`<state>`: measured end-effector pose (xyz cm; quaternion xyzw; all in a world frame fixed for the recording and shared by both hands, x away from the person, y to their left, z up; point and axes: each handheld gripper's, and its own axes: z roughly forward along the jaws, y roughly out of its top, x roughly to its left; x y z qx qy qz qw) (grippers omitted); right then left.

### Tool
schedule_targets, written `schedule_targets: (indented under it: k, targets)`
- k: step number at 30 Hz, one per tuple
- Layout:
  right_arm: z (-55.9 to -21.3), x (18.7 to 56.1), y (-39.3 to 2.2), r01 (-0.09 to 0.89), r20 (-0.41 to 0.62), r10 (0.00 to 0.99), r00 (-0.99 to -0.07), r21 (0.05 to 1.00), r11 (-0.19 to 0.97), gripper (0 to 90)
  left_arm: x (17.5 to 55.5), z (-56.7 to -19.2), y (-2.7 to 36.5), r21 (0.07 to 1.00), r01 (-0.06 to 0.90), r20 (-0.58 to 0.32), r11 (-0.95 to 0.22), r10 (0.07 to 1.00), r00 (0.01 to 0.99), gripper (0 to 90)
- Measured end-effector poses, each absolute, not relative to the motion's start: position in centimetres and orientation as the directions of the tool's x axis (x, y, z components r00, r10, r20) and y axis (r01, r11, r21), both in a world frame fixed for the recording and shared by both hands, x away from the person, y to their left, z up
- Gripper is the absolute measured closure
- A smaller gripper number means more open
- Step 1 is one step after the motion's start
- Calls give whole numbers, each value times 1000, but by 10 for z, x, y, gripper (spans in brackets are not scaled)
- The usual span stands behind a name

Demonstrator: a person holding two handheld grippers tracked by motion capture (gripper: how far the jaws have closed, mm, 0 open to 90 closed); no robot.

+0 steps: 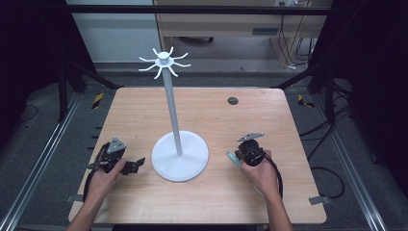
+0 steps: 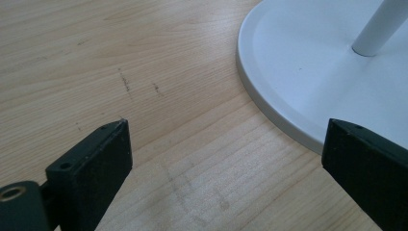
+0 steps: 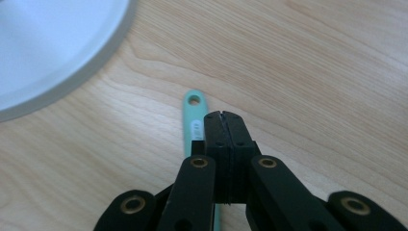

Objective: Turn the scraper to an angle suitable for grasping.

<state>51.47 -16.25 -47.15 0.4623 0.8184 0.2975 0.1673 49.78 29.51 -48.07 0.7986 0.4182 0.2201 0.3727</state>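
Observation:
A white stand rises from a round base [image 1: 192, 168] at the table's middle; its thin pole [image 1: 172, 106] ends in a crown of curved hooks [image 1: 164, 60]. My left gripper [image 1: 137, 163] rests just left of the base, open, nothing between its jaws [image 2: 226, 139]; the base rim [image 2: 288, 110] lies ahead to the right. My right gripper [image 1: 239, 153] sits right of the base with its jaws pressed together [image 3: 222, 114]. A teal handle [image 3: 193, 113] with a hole at its end lies flat on the wood, beside and under the jaws, seen as a teal sliver [image 1: 233, 158] from above.
The wooden table [image 1: 231, 120] has a dark round grommet [image 1: 233, 100] at the back right. Black frame bars and cables surround the table. The white base edge [image 3: 53, 43] is at the upper left of the right gripper view.

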Motion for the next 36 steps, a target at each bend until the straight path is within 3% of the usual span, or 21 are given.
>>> schedule_targets:
  k: [11, 25, 36]
  targets:
    - [-455, 523, -140, 678, -42, 824, -565, 545, 493, 825, 497, -479, 300, 788, 510, 21, -345, 843, 537, 32]
    - [-454, 544, -132, 743, -15, 821, -571, 416, 524, 632, 498, -479, 300, 789, 511, 13, -341, 840, 542, 32]
    - [-459, 551, -134, 760, 3, 817, -577, 367, 536, 617, 498, -480, 300, 789, 513, 8, -339, 840, 542, 33]
